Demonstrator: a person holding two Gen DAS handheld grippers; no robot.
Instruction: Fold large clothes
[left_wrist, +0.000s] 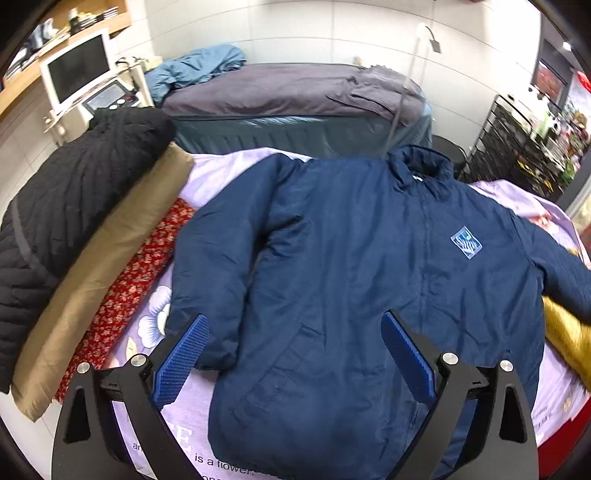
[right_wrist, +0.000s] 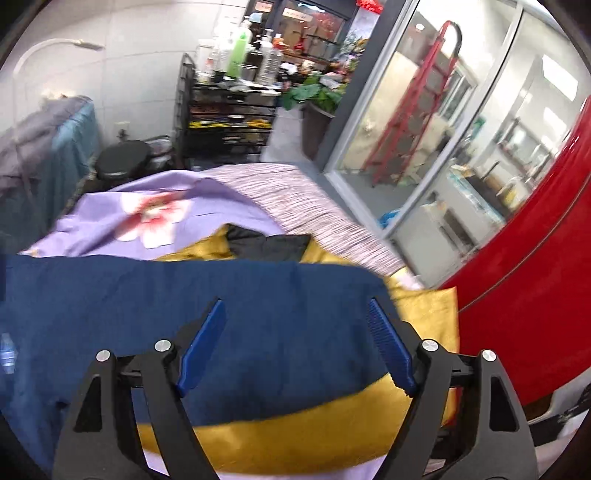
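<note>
Left hand-held gripper (left_wrist: 293, 354): released, jaws wide, hovering over lower front of navy jacket (left_wrist: 369, 258), spread face-up on lilac floral sheet (left_wrist: 221, 173).

Right hand-held gripper (right_wrist: 295, 343): likewise released, above jacket sleeve (right_wrist: 184, 295) lying across mustard garment (right_wrist: 295, 439).

Advice: pinch sleeve near cuff, single layer only, clear of the mustard cloth.

Left view alone: whole jacket, folded stack (left_wrist: 92, 240) leftward. Right view alone: sleeve end.
</note>
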